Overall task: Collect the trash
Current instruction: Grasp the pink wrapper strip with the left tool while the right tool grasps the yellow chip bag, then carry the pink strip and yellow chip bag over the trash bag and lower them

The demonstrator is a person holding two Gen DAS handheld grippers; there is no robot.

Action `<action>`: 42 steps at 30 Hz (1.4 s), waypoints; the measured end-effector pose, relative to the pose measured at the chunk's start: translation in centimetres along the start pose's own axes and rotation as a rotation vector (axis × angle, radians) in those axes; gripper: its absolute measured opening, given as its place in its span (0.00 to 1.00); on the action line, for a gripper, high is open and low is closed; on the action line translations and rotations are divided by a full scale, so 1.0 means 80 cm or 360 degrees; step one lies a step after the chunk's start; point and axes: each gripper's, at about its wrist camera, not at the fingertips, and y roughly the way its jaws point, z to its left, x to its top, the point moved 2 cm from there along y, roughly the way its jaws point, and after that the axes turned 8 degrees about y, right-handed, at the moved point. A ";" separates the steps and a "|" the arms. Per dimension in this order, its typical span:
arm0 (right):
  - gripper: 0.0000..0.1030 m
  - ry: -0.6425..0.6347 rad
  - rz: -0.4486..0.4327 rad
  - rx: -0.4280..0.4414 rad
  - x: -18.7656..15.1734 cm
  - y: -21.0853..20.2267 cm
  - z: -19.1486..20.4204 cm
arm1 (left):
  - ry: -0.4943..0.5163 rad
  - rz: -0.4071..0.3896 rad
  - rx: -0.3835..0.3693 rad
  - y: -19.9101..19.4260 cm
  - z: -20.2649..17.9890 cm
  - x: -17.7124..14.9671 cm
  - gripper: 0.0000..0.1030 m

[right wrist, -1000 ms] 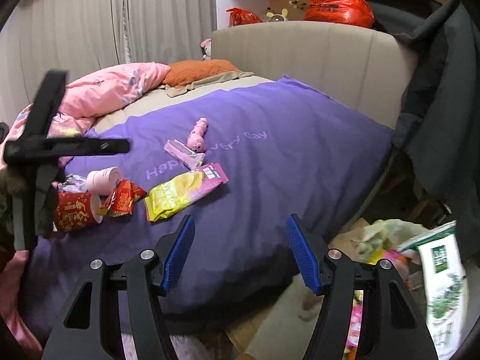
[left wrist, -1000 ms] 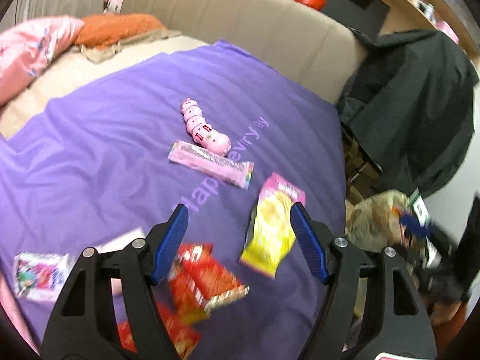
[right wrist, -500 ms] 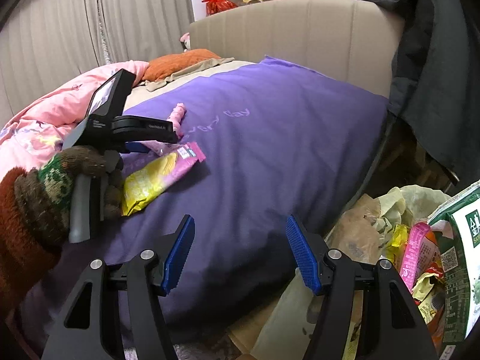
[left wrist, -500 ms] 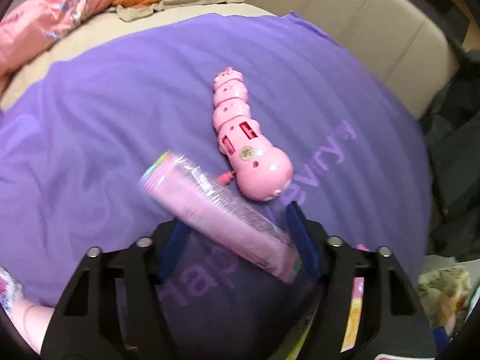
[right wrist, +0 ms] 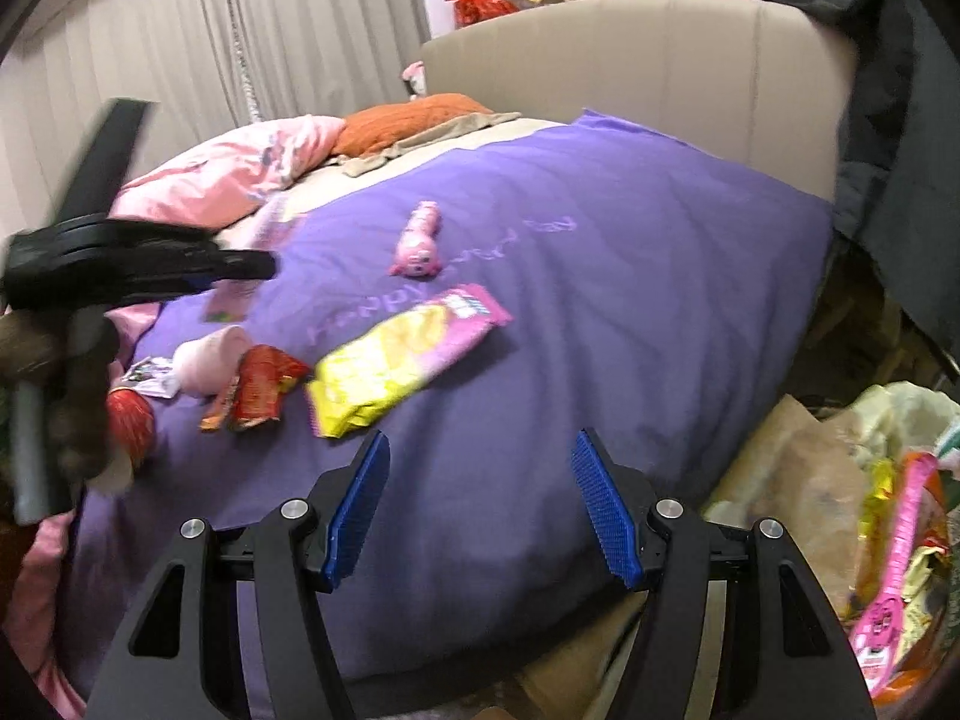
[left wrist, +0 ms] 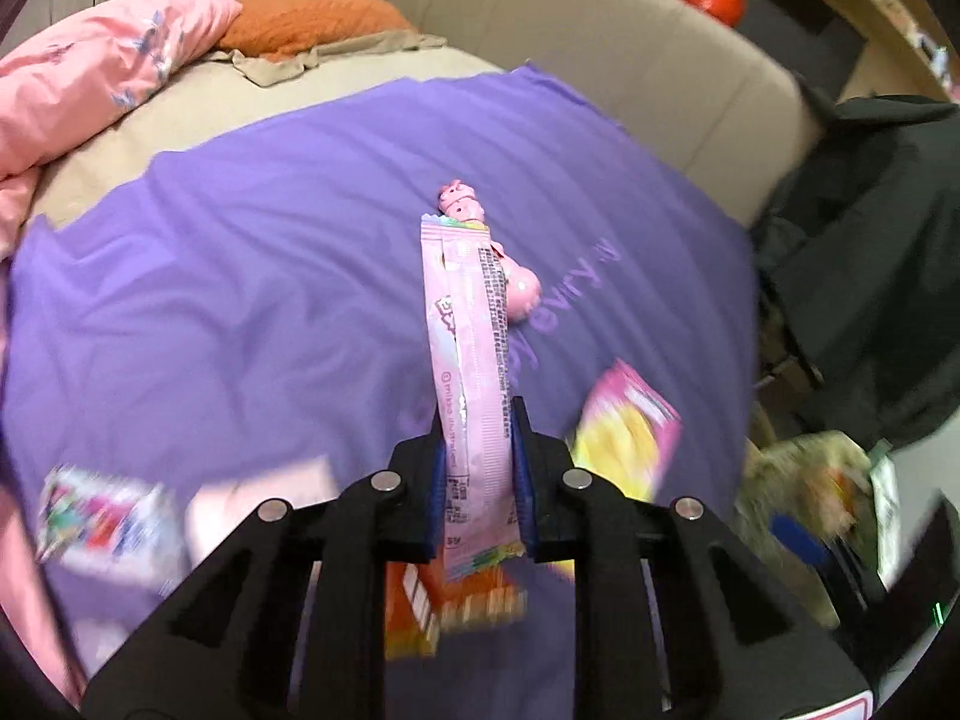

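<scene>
Left gripper (left wrist: 478, 468) was clamped on the pink wrapper (left wrist: 471, 372), lifted off the purple blanket (left wrist: 252, 276) where it lay 0.5 s before; wrapper hid most of the pink toy (left wrist: 519, 288). Lower litter was blurred. Right gripper (right wrist: 480, 510) sat wide open, empty, above the bed edge.
</scene>
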 end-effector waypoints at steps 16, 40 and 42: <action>0.54 0.0267 0.0203 -0.0111 0.047 0.132 0.030 | -0.0037 -0.0013 0.0016 -0.061 0.042 -0.121 0.17; 0.10 -0.0289 -0.0027 0.0149 0.036 -0.043 0.090 | 0.0014 -0.0148 -0.0042 -0.099 0.003 -0.108 0.18; 0.10 -0.0304 -0.0044 0.0155 0.032 -0.066 0.085 | 0.0041 -0.0156 -0.0043 -0.103 -0.010 -0.103 0.18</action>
